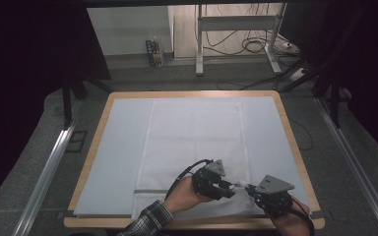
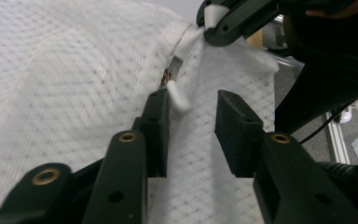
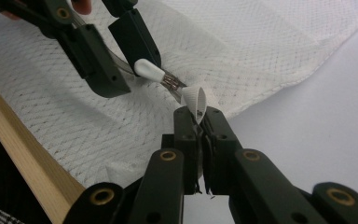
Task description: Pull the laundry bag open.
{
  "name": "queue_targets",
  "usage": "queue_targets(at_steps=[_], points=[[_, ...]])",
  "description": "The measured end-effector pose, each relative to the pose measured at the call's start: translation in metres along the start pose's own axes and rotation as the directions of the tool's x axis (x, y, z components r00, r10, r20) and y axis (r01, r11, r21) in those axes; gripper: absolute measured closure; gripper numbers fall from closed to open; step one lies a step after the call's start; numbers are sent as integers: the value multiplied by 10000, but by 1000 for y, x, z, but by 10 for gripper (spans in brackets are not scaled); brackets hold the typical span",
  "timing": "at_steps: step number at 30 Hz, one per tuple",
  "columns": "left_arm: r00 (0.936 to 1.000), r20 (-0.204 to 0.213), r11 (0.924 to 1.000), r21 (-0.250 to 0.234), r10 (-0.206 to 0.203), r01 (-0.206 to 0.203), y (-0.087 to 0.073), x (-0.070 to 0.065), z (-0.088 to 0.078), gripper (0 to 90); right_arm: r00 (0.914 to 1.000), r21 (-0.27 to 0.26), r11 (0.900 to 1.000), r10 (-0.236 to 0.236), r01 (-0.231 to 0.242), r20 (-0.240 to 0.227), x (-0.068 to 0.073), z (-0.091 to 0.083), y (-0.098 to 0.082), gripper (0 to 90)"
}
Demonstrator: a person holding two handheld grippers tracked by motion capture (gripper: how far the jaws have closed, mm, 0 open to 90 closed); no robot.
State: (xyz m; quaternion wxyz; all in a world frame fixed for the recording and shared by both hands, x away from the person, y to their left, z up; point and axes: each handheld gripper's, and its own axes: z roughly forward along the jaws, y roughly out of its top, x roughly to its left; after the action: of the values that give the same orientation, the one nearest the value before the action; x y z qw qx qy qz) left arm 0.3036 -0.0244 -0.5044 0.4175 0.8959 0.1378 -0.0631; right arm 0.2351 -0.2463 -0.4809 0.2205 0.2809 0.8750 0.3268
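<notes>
A white mesh bag [image 1: 197,147] lies flat on my bench [image 1: 98,128], reaching from the far edge down to the near edge. Near the bag's near right corner, my right tongs [image 3: 199,122] are pinched tight on a small white fabric loop [image 3: 195,100] at the bag's edge. My left tongs [image 2: 193,114] sit just beside that loop with jaws standing apart, the white zipper pull [image 2: 178,97] lying against one jaw, not gripped.
</notes>
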Motion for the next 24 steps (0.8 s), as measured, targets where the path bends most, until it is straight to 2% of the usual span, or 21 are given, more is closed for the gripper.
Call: queue_targets(at_steps=[5,6,9,10,14,16,22,24], points=[[9998,-187,9998,194,32,-28,5,-1,3,709,9999,-15,10000,-88,88,64,1,0,0,846],[9991,-248,9992,187,-337,342,6,-2,6,708,10000,-63,10000,-71,71,57,1,-1,1,846],[9984,-284,9984,268,-483,491,6,-1,8,707,9999,-68,9999,-112,112,60,1,-1,1,846],[9973,-327,9973,290,-663,672,6,-1,10,707,9999,-66,9999,-150,151,75,2,-1,1,846],[9959,-477,9961,396,-764,783,7,1,12,746,9998,-103,9998,-177,178,69,2,-1,1,846],[9950,-571,9951,502,-823,852,7,2,13,809,9998,-119,9998,-184,184,56,2,-1,1,846],[9951,-433,9952,368,-892,908,5,4,9,848,10000,-93,9999,-83,83,-32,1,-1,1,846],[9949,-298,9953,51,-964,966,3,4,6,854,9997,-76,9999,136,-138,-199,-2,-1,0,837]])
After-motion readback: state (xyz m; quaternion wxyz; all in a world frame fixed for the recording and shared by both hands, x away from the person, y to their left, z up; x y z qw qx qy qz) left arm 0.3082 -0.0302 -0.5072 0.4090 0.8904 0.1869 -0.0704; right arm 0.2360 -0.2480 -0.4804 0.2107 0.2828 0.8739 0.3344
